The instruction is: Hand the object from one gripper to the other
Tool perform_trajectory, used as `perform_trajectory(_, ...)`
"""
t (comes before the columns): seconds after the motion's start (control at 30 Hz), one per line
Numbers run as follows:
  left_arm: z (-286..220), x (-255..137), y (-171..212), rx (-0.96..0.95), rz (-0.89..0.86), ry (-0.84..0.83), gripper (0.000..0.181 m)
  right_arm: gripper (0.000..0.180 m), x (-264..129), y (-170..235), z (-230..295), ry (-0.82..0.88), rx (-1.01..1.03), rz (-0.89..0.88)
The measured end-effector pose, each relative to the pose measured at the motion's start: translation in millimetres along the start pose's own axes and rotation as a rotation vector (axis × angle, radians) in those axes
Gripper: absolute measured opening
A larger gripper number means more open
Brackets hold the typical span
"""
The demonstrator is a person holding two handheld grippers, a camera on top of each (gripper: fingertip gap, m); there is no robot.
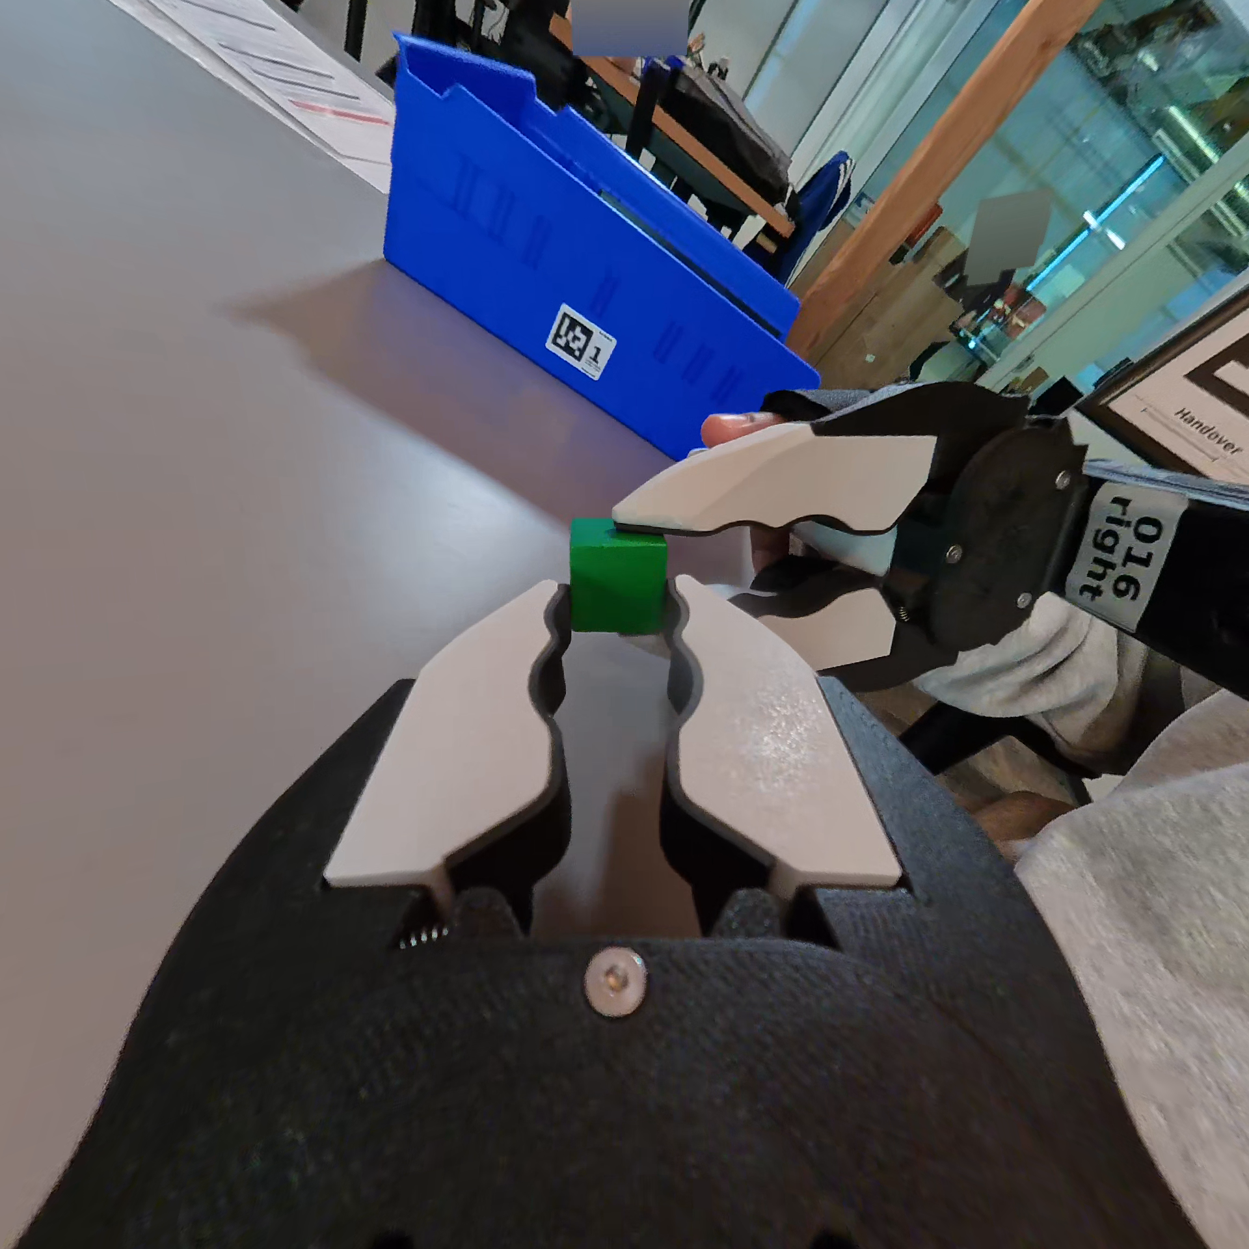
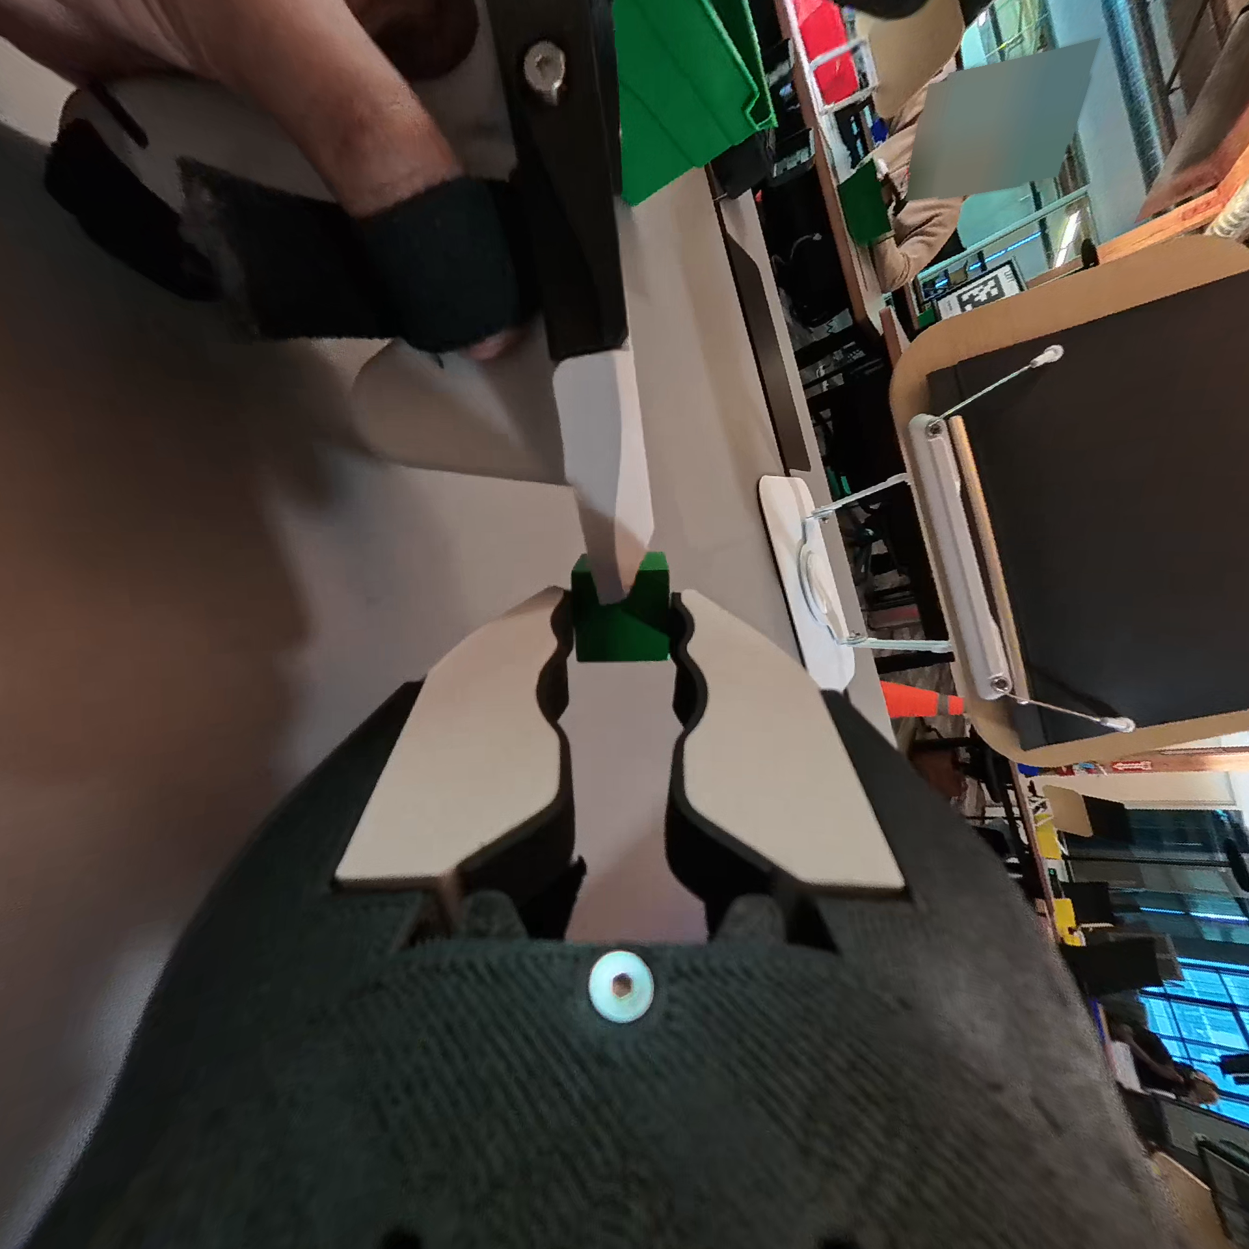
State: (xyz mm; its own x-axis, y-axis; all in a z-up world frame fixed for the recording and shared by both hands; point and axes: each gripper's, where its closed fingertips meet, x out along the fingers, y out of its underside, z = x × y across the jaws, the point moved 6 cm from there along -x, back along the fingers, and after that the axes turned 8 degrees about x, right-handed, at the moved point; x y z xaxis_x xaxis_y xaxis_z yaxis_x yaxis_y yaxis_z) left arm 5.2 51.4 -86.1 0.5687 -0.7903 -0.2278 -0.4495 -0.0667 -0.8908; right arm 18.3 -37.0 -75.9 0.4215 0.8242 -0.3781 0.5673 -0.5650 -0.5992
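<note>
Green wooden-looking cube (image 1: 616,584) sits at the fingertips of both grippers, held clear above the grey tabletop (image 1: 203,473). Its underside is hidden in both views; in the right wrist view a pale finger of the other gripper crosses the cube's (image 2: 620,625) top face. Large blue plastic bin (image 1: 541,257) stands on the table behind, its interior mostly hidden. Left gripper (image 1: 616,601) is clamped on the cube's two side faces, fingers narrowly parted. Right gripper (image 2: 620,622) also pinches the cube between its tips; from the left wrist view its upper finger (image 1: 743,486) touches the top face, the lower finger partly hidden.
</note>
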Motion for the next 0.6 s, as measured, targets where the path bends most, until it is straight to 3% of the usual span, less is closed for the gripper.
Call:
perform_trajectory(0.03, 1, -2, -1, -0.008, -0.013, -0.001, 0.028, 0.028, 0, 0, -2, 0.002, 0.022, -0.01)
perform_trajectory(0.2, 11, -15, -9, -0.124, -0.158, 0.093, 0.027, 0.049, 1, 9, -16, -0.106, 0.337, -0.088)
perform_trajectory(0.33, 17, -27, -16, -0.182, -0.283, 0.205, 0.027, 0.051, -4, 13, -30, -0.27, 0.685, -0.262)
perform_trajectory(0.5, 11, -28, -20, -0.148, -0.306, 0.265, 0.027, 0.05, -11, 9, -41, -0.507, 1.121, -0.477)
perform_trajectory(0.6, 2, -24, -20, -0.108, -0.298, 0.297, 0.027, 0.047, -10, 8, -39, -0.599, 1.228, -0.494)
